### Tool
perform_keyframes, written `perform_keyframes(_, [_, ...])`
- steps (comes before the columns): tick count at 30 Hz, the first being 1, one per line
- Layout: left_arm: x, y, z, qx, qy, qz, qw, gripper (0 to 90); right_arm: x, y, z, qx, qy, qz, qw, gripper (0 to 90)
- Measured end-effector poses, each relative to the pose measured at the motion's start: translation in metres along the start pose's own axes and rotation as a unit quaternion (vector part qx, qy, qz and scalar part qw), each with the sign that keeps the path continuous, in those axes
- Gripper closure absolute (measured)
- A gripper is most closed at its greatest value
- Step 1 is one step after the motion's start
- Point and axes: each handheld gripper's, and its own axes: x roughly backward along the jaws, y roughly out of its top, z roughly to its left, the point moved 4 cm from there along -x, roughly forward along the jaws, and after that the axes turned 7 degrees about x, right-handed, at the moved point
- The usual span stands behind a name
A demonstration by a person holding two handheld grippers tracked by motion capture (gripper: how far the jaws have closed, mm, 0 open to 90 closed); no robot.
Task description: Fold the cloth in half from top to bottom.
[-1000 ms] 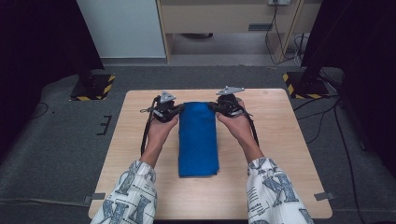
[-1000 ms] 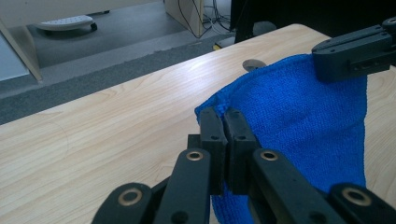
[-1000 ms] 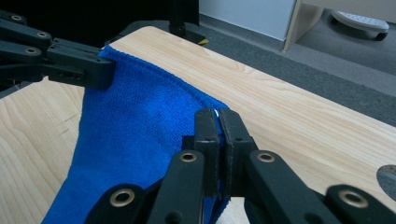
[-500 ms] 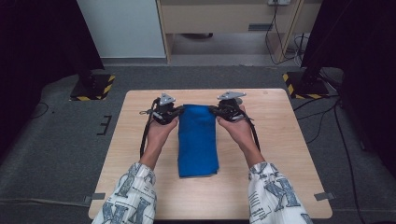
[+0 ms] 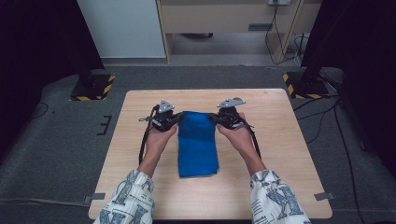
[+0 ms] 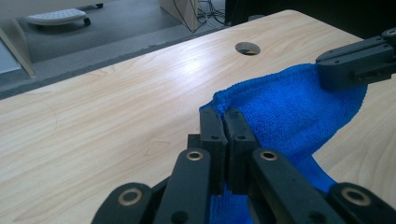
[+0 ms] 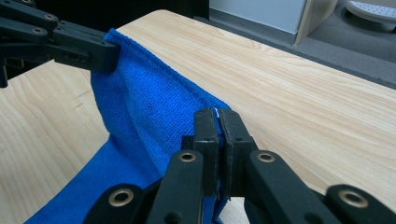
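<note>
High view: blue towel [image 5: 198, 143], folded long, lies mid-table [image 5: 289, 154], its far end held up off the wood toward the far edge; left gripper [image 5: 176, 119] clamps its far left corner, right gripper [image 5: 213, 117] its far right corner. Left gripper view: jaws pinched tight on the towel [image 6: 285, 109] edge; right gripper [image 6: 357, 65] grips the opposite corner. Right gripper view: jaws closed on the towel [image 7: 144, 112] hem; left gripper [image 7: 100, 55] bites the other corner. No readable writing or labels.

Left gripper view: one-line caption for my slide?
Left claw shut on a far corner of the blue towel; the other claw grips the opposite corner.
</note>
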Motion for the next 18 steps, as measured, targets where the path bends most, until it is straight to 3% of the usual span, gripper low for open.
perform_keyframes(18, [0.014,-0.015,-0.011,-0.005,-0.008,0.003,1.0000,87.7,0.013,-0.013,0.014,0.010,0.011,-0.002,0.9999,86.3])
